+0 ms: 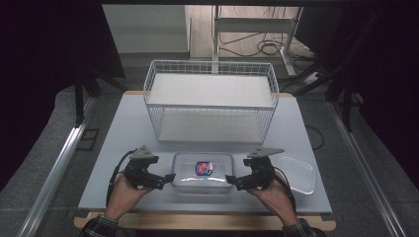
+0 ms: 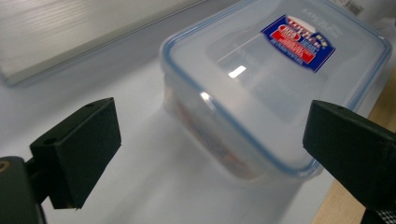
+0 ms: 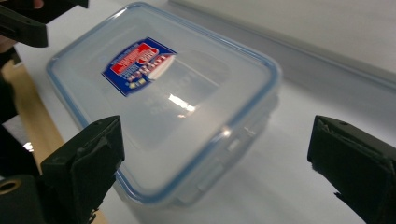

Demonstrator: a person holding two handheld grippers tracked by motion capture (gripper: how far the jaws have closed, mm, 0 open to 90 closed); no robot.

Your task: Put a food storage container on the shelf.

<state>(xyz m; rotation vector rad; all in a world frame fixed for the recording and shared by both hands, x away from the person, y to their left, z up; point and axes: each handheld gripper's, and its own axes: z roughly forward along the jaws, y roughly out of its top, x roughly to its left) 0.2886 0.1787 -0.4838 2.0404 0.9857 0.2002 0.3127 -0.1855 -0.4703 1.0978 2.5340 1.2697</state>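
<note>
White tabletop point(image 1: 123, 148) carries your clear lidded food container point(image 1: 202, 173); its red-and-blue label point(image 2: 299, 43) blurs unreadably. Your left gripper point(image 1: 170, 178) and right gripper point(image 1: 230, 179) flank it, gaping wide, holding nothing.

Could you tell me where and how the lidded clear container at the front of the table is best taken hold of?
Probably by its two short ends, one gripper from each side. The container lies flat with its long side toward the person, and the left gripper and right gripper already flank those ends, jaws open. Its lid is smooth and wide, so the top offers no purchase.
</note>
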